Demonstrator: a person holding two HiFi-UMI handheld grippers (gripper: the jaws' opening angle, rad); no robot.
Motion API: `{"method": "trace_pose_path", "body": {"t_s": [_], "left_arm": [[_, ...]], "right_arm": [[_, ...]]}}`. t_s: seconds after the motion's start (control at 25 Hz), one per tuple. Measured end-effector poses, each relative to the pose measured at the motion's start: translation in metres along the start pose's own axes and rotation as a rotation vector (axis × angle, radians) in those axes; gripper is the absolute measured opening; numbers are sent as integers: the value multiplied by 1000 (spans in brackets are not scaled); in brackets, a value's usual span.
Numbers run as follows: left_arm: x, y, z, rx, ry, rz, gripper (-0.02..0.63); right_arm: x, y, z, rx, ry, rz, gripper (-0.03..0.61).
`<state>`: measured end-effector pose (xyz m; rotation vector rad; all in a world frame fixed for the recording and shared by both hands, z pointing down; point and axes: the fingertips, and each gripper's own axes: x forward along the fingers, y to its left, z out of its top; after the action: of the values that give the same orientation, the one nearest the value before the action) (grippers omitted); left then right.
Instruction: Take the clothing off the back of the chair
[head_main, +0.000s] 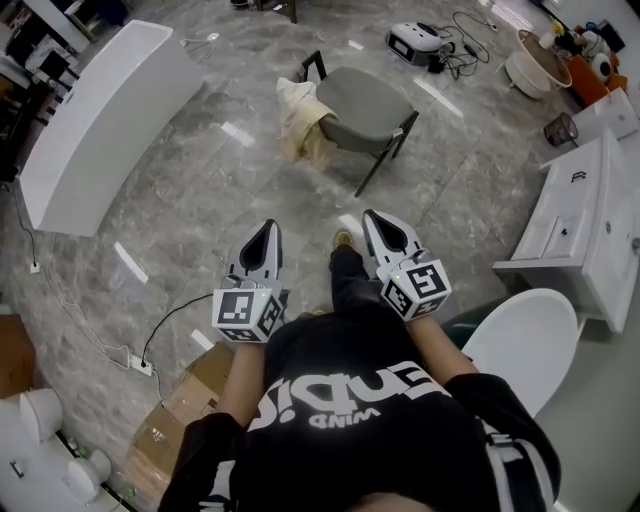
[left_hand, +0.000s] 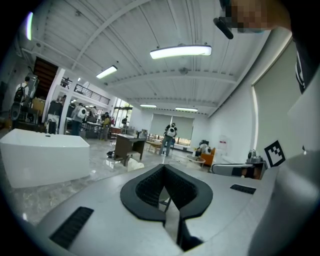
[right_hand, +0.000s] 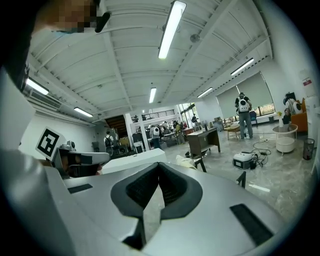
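Note:
A cream garment (head_main: 300, 118) hangs over the back of a grey-seated chair (head_main: 368, 100) with black legs, on the marble floor ahead of me. My left gripper (head_main: 268, 230) and right gripper (head_main: 372, 218) are held side by side, well short of the chair, both pointing toward it. Each is shut with nothing between its jaws. In the left gripper view the garment (left_hand: 133, 164) shows just past the left gripper (left_hand: 163, 167). In the right gripper view the garment (right_hand: 184, 161) and a black chair leg (right_hand: 202, 164) peek over the right gripper (right_hand: 159, 165).
A long white bathtub (head_main: 95, 120) lies at the left. A white cabinet (head_main: 590, 230) and a round white fixture (head_main: 525, 340) stand at the right. Cardboard boxes (head_main: 175, 410) and a cable (head_main: 165, 325) lie near my left foot. A machine with cords (head_main: 418, 40) sits beyond the chair.

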<state>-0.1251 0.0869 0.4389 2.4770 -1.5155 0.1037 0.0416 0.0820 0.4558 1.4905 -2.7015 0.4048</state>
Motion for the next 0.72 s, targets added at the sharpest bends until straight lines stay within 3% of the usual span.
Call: {"method": "trace_pose_path", "body": {"t_s": [0.28, 0.72], "left_arm": [[86, 23, 40, -4, -9, -7, 15], [191, 37, 66, -2, -2, -3, 15]], "right_arm": [[73, -53, 41, 0, -8, 34, 14], [147, -133, 80, 3, -5, 76, 14]]}}
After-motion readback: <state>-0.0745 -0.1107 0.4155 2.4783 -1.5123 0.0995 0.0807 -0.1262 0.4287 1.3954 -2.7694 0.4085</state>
